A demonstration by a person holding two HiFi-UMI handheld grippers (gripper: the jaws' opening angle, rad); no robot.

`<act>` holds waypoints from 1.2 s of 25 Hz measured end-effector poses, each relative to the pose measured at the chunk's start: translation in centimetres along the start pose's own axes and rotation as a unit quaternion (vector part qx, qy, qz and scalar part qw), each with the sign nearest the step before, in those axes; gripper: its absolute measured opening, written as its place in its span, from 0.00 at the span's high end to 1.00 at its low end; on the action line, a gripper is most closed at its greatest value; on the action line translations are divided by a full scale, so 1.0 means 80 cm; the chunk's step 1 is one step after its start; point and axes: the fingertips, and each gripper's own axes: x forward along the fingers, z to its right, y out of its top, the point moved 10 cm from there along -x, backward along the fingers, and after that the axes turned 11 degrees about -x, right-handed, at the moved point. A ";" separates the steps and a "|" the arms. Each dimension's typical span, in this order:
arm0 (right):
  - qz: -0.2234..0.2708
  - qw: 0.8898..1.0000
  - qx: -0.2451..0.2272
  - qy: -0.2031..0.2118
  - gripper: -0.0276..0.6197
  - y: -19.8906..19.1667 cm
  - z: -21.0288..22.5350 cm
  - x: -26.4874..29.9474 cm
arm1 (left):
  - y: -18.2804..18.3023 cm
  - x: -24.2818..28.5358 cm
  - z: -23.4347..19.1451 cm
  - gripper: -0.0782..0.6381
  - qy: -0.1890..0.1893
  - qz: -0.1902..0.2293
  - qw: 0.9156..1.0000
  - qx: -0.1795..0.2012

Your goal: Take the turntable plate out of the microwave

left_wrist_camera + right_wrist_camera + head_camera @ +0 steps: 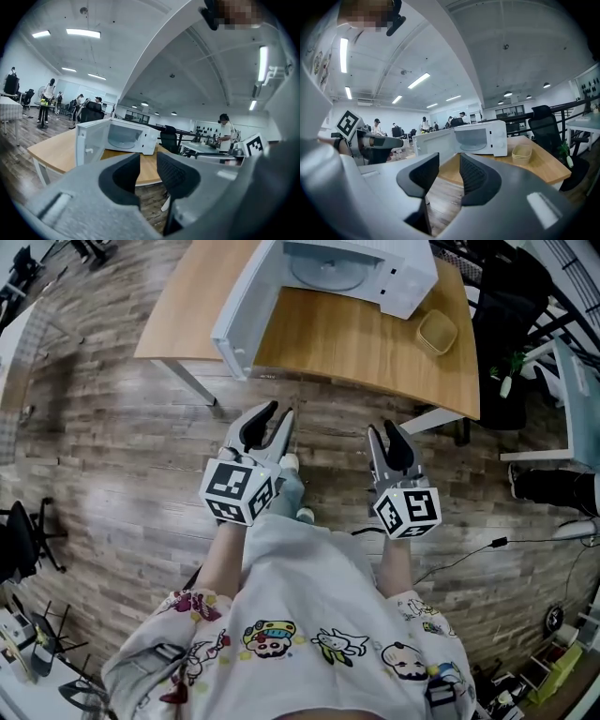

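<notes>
A white microwave (361, 268) stands on the far side of a wooden table (375, 357), its door (239, 310) swung wide open to the left. The glass turntable plate (326, 271) lies inside the cavity. Both grippers hover over the floor, short of the table's near edge, pointing toward it. My left gripper (280, 412) is open with nothing between its jaws. My right gripper (382, 427) is open and empty too. In the left gripper view my left gripper (148, 161) frames the microwave (136, 136) and plate (123, 139). In the right gripper view my right gripper (449, 161) points at the plate (471, 146).
A stack of beige trays (438, 331) sits on the table right of the microwave. Black office chairs (506, 315) stand beyond the table's right end, and another chair (23, 540) at far left. Several people stand in the background.
</notes>
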 end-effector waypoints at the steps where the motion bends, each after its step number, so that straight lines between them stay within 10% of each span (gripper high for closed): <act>1: 0.002 1.000 0.004 -0.002 0.75 0.004 0.006 0.013 | 0.008 0.012 -0.007 0.75 -0.002 -0.001 1.000 0.000; 30: -0.051 0.995 0.038 -0.083 0.70 0.012 0.073 0.181 | 0.082 0.209 -0.107 0.71 -0.079 -0.049 0.995 -0.021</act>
